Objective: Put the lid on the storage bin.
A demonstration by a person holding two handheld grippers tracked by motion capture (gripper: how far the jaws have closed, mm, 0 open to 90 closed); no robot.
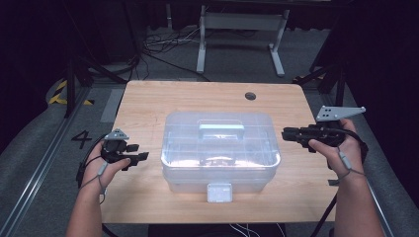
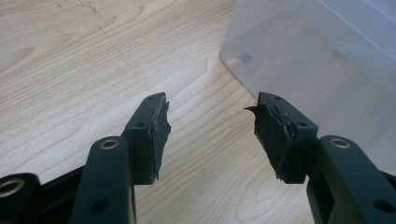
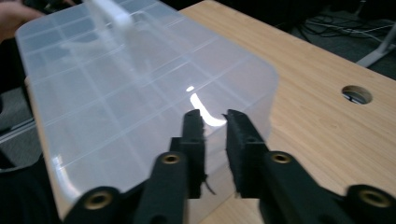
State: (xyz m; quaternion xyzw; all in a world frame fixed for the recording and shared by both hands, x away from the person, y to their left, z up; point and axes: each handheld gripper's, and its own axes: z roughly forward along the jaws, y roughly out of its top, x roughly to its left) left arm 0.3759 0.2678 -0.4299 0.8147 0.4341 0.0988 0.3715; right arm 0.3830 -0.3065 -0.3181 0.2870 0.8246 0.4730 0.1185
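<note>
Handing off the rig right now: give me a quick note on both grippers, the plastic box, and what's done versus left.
Left gripper: open, empty, low over the table beside the box's left end.
Right gripper: jaws a narrow gap apart, nothing between them, level with the lid at the right end.
Clear plastic box: mid-table, lid down, handle flat, front latch toward the person.
Done: nothing visibly changed on the box.
Left: probably gripping or opening the box.

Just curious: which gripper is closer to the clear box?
Right. The right gripper almost reaches the box's right end; the left gripper sits on the table, a small gap off its left end.
</note>
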